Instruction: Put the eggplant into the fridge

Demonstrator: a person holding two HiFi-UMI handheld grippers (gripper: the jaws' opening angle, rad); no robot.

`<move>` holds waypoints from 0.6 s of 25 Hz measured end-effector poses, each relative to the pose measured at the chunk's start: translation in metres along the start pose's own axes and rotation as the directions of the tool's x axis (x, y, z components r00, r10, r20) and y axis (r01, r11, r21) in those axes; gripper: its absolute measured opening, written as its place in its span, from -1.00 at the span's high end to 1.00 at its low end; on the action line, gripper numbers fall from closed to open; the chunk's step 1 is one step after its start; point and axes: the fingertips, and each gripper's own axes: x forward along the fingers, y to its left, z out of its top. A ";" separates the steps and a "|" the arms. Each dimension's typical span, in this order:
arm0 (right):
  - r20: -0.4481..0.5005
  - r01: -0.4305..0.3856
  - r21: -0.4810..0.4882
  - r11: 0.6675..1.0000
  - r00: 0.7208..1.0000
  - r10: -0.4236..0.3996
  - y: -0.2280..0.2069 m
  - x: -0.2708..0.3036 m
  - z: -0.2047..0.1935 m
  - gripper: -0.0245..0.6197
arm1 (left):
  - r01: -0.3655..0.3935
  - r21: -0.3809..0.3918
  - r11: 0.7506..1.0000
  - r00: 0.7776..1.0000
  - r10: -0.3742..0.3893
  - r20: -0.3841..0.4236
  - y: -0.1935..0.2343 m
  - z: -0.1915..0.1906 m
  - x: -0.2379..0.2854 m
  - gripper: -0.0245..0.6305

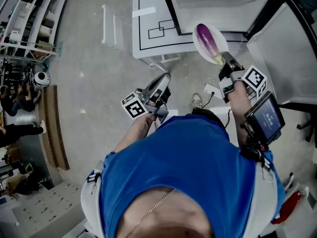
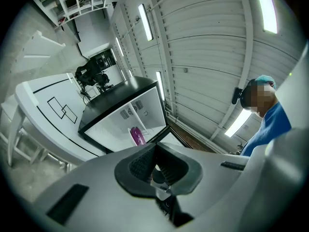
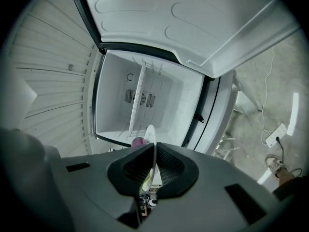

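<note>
Right gripper (image 1: 226, 59) jaws clamped on rim of white round plate (image 1: 198, 46). Long purple eggplant (image 1: 207, 38) lay lengthwise on it, green stem toward gripper, rounded end toward open white fridge (image 3: 164, 96). Left gripper (image 1: 162, 79) jaws together, empty.

Lab or workshop hall. Bare concrete floor (image 1: 84, 58), metal shelving rack (image 1: 27, 14), white worktop (image 1: 158, 9) marked with black outlines. Ribbed panels (image 2: 207, 57) carry strip lights (image 2: 145, 21).

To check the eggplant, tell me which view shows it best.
Head view: the eggplant lies whole on the white plate, seen from above. The left gripper view shows it small, far off; the right gripper view only a purple sliver beside the plate's edge.
</note>
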 end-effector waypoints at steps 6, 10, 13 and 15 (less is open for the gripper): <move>-0.021 0.013 0.015 1.000 1.000 -0.013 -0.018 0.059 0.022 0.87 | -0.038 0.008 0.999 0.999 0.038 0.002 0.037 0.023 0.027 0.90; -0.023 0.027 0.021 0.999 0.999 -0.026 -0.028 0.080 0.027 0.87 | -0.065 0.011 0.998 0.998 0.064 0.007 0.045 0.031 0.029 0.90; -0.022 0.039 0.019 0.999 0.999 -0.039 -0.030 0.088 0.030 0.87 | -0.080 0.009 0.997 0.997 0.080 0.008 0.041 0.036 0.029 0.90; -0.018 0.050 0.025 0.998 0.999 -0.050 -0.036 0.099 0.032 0.87 | -0.091 0.007 0.996 0.996 0.091 0.006 0.044 0.038 0.030 0.90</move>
